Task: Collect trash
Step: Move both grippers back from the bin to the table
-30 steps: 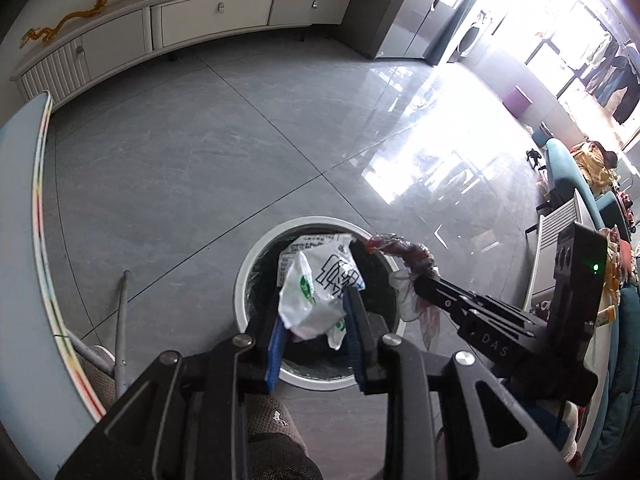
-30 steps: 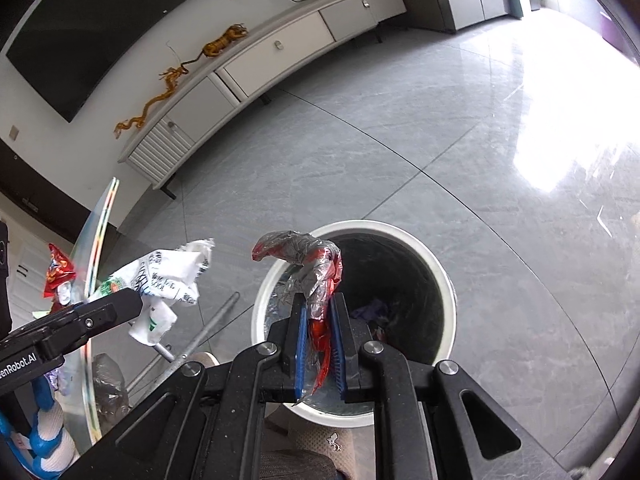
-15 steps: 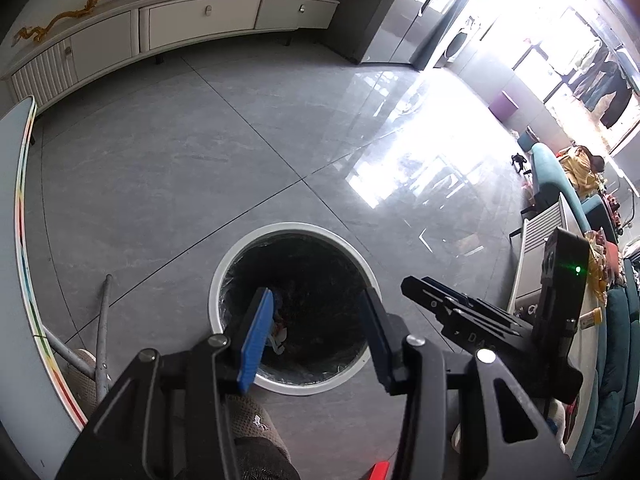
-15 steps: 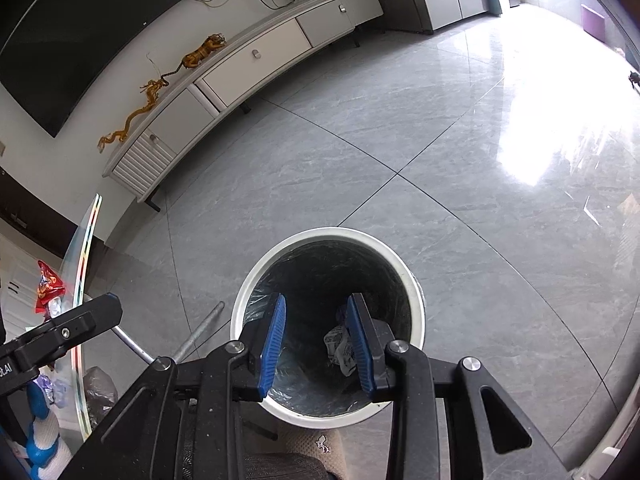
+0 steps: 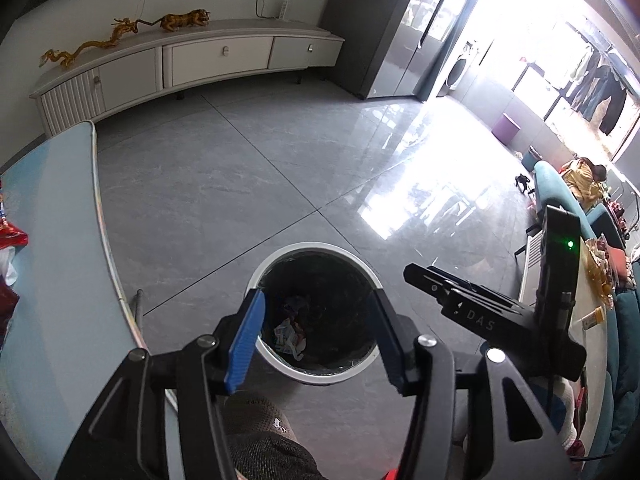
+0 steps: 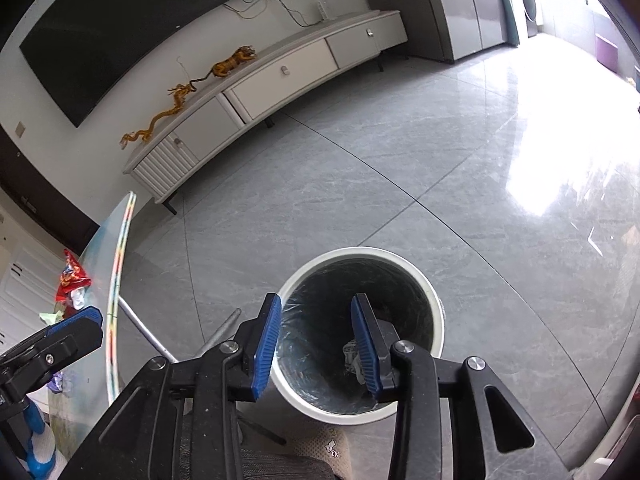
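One white bin (image 5: 276,260), two claws, one TV cabinet (image 5: 216,60), two golden figurines, one table (image 5: 52,216).

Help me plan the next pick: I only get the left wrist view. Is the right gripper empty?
Observer: Yes. The right gripper is open with nothing between its pads, above the trash bin.
Operator: Anything in the bin on that side?
Observer: A crumpled grey wrapper lies inside, close to one finger of that gripper.
Operator: I only see a red edge on the table. What is there?
Observer: A whole red wrapper sits on the table, with a pale green scrap beside it.
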The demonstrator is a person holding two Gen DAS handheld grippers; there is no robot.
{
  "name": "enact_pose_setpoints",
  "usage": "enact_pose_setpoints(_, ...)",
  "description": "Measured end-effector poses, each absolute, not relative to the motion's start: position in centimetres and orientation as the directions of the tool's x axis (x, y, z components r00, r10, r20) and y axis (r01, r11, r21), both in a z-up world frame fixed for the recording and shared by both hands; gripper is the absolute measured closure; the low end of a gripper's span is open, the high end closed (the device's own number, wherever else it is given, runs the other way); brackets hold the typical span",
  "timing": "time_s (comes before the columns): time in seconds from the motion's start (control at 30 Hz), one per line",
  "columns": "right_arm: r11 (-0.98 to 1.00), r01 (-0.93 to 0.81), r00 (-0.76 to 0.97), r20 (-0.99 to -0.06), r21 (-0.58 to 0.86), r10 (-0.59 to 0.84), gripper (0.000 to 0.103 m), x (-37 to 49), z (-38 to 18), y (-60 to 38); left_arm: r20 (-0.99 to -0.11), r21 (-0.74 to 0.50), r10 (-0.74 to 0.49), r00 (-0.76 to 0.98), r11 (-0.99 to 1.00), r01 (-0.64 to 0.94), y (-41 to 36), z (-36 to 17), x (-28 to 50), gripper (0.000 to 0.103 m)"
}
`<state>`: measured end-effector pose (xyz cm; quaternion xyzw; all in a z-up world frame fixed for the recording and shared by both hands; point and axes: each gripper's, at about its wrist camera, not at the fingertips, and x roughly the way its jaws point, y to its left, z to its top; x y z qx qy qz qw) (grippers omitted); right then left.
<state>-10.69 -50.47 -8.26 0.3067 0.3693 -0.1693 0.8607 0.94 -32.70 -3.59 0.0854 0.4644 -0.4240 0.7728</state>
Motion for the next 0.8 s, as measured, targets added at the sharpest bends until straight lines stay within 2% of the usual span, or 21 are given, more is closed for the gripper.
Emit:
enact_pose_setpoints(0.6, 0.885, 0.342, 0.742, -0.669, 0.316, -0.048, 0.067, -9.0, -0.9, -41.0, -0.687, -0.247, -0.591, 0.423, 0.737, 0.629, -15.7, 1.2, 0.5, 0.051)
enact_pose_setpoints(0.8, 0.924, 0.263, 0.761, -0.649, 0.277, -0.022, 0.063, -8.4, 1.3, -37.0, -0.664, -0.258, -0.570, 0.484, 0.782, 0.568, -9.9, 1.5, 0.1, 0.051)
